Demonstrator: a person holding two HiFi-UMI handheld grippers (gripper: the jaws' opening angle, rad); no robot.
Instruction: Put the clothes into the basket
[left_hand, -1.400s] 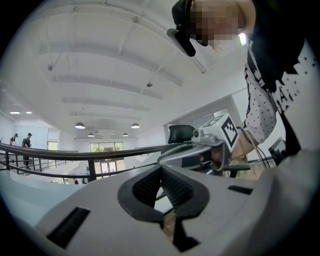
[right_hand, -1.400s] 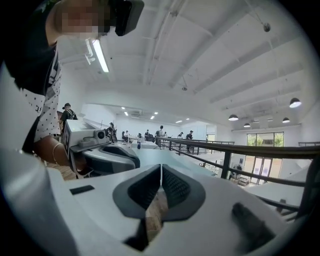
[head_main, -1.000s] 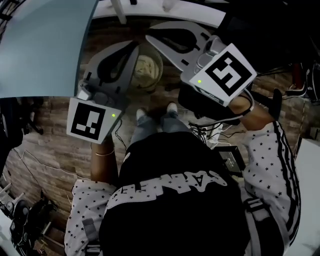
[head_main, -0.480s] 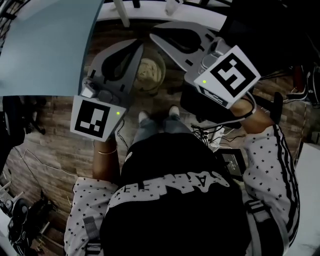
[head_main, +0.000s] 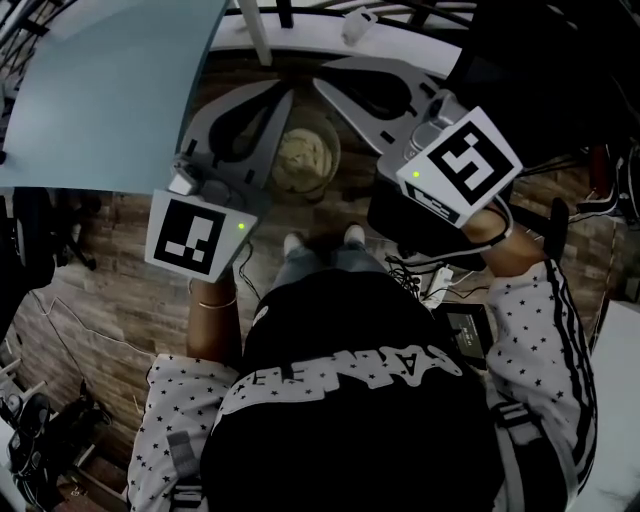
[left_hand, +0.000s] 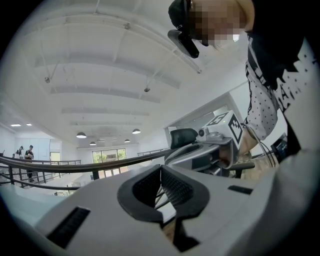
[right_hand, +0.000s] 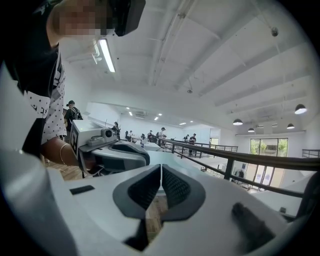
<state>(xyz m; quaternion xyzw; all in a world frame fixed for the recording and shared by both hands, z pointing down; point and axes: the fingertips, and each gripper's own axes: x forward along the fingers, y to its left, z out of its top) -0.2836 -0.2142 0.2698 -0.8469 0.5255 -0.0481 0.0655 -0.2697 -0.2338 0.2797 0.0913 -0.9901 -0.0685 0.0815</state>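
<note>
A round basket (head_main: 305, 160) stands on the wooden floor just ahead of the person's shoes, with cream-coloured clothes (head_main: 303, 155) bunched inside it. My left gripper (head_main: 287, 93) is held level to the basket's left, its jaws shut and empty. My right gripper (head_main: 320, 84) hovers to the basket's right, also shut with nothing in it. In the left gripper view the left gripper (left_hand: 161, 168) has its pads together and the right gripper (left_hand: 200, 149) shows beyond. The right gripper view shows the right gripper (right_hand: 161, 167) closed the same way, with the left gripper (right_hand: 120, 152) beside it.
A pale blue tabletop (head_main: 100, 90) fills the upper left. A white ledge with dark railing posts (head_main: 330, 30) runs along the top. Cables and a black box (head_main: 465, 325) lie on the floor at the right, and dark gear (head_main: 50, 440) sits at the bottom left.
The head view has shifted a little, so the basket and both grippers sit slightly lower and to the right. Neither gripper has moved relative to the basket; both stay shut.
</note>
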